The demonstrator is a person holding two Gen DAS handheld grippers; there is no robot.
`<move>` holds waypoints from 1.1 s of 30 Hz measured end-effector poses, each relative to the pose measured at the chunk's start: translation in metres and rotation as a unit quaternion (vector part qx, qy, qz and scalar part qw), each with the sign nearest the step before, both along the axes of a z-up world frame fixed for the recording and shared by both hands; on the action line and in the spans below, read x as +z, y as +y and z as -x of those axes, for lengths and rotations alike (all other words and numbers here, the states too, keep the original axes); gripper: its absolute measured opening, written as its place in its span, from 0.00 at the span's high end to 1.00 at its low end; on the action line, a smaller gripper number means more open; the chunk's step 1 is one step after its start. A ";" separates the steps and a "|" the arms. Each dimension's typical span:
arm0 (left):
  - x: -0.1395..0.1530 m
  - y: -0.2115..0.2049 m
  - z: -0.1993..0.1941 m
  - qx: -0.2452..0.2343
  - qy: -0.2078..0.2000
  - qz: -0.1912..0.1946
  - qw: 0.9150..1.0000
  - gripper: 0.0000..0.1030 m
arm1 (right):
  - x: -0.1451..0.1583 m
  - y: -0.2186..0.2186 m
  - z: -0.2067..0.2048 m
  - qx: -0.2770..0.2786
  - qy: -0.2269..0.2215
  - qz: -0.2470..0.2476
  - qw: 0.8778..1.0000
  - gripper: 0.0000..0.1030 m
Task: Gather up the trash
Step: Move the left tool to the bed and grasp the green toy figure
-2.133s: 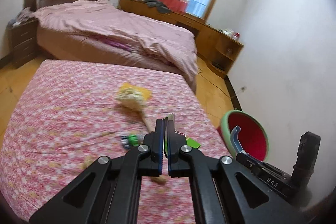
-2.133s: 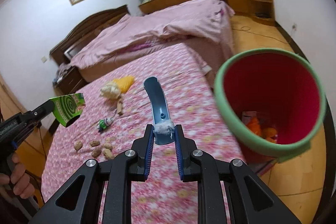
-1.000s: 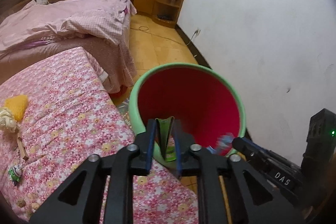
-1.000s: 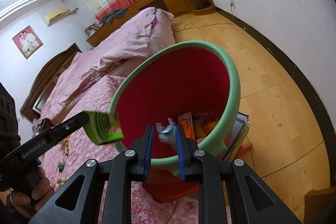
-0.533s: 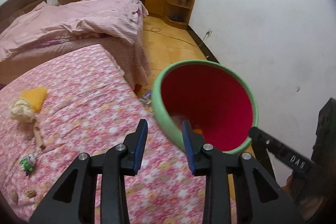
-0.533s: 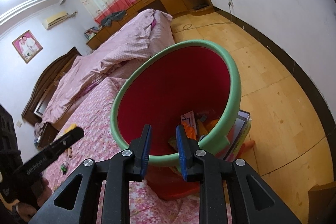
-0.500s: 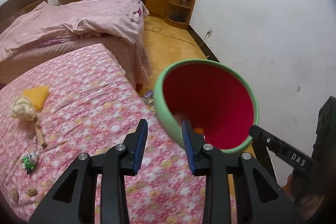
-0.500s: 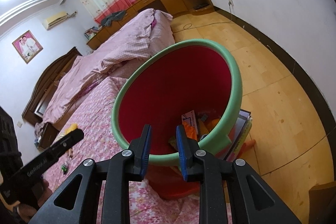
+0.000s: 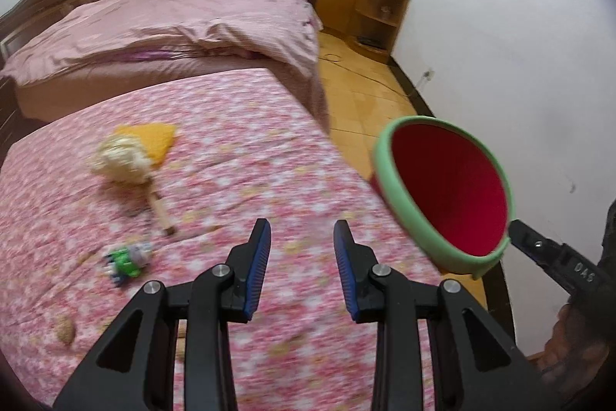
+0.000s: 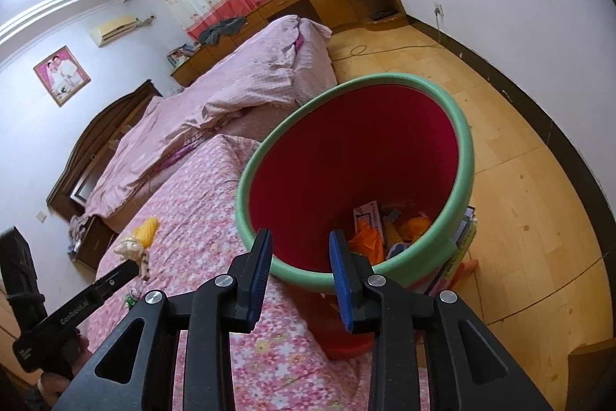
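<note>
Both tongs empty, jaws apart: left gripper (image 9: 302,257) over the bedspread (image 9: 231,149), right gripper (image 10: 300,262), jaws just widened, at the bin (image 10: 464,156). Remaining trash, a green wrapper (image 9: 129,259) and nut (image 9: 64,328), lies near left. Risk: grabbing the doll (image 9: 123,164), or pinching loose cloth.

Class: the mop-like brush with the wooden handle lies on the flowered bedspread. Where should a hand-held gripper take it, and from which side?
Probably the bare wooden handle, from above. The brush lies flat; its fluffy head is bulky and rests against a yellow cloth.
</note>
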State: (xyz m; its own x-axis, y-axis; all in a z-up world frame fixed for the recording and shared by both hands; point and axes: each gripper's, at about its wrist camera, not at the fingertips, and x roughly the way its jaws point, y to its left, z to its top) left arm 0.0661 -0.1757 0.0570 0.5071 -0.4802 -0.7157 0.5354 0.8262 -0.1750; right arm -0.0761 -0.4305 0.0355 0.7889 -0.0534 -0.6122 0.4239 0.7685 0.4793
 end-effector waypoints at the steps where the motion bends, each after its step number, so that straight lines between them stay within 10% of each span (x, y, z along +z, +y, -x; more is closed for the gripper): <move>1: 0.000 0.009 -0.003 0.010 -0.001 -0.004 1.000 0.68 | 0.001 0.002 -0.001 0.002 -0.001 0.001 1.000 0.70; 17: -0.029 0.091 -0.052 0.097 0.003 -0.064 0.993 0.68 | -0.002 0.031 -0.024 0.026 0.025 0.014 0.999 0.63; 33: -0.066 0.087 -0.069 0.094 0.049 -0.048 0.993 0.55 | -0.001 0.057 -0.042 0.048 0.049 0.034 0.997 0.62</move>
